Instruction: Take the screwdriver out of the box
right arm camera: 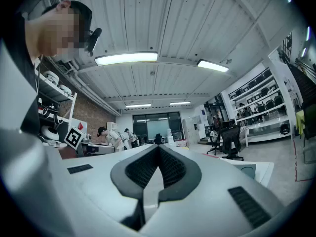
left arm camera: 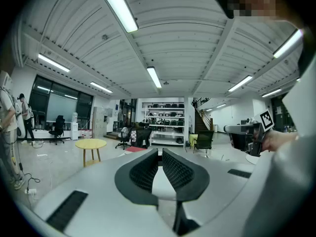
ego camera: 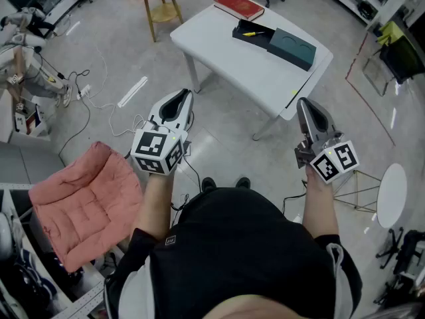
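Standing well back from the desk [ego camera: 226,58], the person holds both grippers out level, and neither is near the box [ego camera: 240,29]. The left gripper [ego camera: 185,94] has its fingers drawn together with nothing between them, as its own view shows [left arm camera: 159,152]. The right gripper [ego camera: 302,102] is likewise fully closed and empty [right arm camera: 158,148]. The box lies open toward the desk's far edge, between a red book [ego camera: 239,6] at the far corner and a dark lid [ego camera: 292,47] just beside it toward the right corner. The screwdriver [ego camera: 250,34] rests inside the box; only a yellow streak of it shows (too small to tell handle from shaft). It should be light and stiff, so a modest squeeze would carry it. A smooth metal shaft could slip or roll between the pads, so the thicker handle looks the better place to take hold, pinched across its middle. Since it sits low in the box, the fingers would probably have to open and come down from above, and the box, likely light itself, might shift unless the other gripper steadies it.
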A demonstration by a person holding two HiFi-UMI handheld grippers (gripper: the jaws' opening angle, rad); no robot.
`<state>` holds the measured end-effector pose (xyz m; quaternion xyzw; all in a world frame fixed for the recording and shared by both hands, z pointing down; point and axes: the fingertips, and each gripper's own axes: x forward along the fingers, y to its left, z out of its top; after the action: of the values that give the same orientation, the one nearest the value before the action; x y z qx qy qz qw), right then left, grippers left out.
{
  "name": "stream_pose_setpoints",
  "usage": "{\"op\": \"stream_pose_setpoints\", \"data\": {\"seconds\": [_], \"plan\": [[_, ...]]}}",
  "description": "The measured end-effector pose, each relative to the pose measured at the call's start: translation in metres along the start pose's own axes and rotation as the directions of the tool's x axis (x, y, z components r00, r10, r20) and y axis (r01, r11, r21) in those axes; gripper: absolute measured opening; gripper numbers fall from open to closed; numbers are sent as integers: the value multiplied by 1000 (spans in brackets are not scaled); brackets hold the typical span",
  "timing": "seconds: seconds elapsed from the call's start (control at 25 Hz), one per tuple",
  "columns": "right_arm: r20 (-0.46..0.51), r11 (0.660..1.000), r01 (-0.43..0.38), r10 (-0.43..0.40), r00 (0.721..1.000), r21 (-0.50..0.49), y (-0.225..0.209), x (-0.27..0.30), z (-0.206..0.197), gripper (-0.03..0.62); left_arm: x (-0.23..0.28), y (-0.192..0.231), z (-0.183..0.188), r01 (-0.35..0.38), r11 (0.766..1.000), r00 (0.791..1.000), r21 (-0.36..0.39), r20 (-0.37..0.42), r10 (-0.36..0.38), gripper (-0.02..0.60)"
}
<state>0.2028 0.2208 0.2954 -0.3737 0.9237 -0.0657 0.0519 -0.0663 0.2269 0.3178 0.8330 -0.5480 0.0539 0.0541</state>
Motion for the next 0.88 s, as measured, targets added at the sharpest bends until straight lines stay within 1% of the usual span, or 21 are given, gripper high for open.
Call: {"op": "stream_pose_setpoints", "data": {"seconds": [0.44,0.56,0.68,0.88], "plan": [[-9,1000,-19,19,1000,1,24,30,-8,28,-14,33,-3,-7,1000,1000,-14,8,7,40],[-16,999,-41,41,999,-14,39,42,-10,29,-23,47,-5,-12,1000,1000,-19,12,13,40],[-11,998,-63,63,998,-1,59,56,-11,29,-38,65,-7,-22,999,1000,-31,21,22,40],[-23,997,-74,74,997,7,90,74,-20,29,-55,92,-20,-16,999,1000,-44,16,17,40]]}}
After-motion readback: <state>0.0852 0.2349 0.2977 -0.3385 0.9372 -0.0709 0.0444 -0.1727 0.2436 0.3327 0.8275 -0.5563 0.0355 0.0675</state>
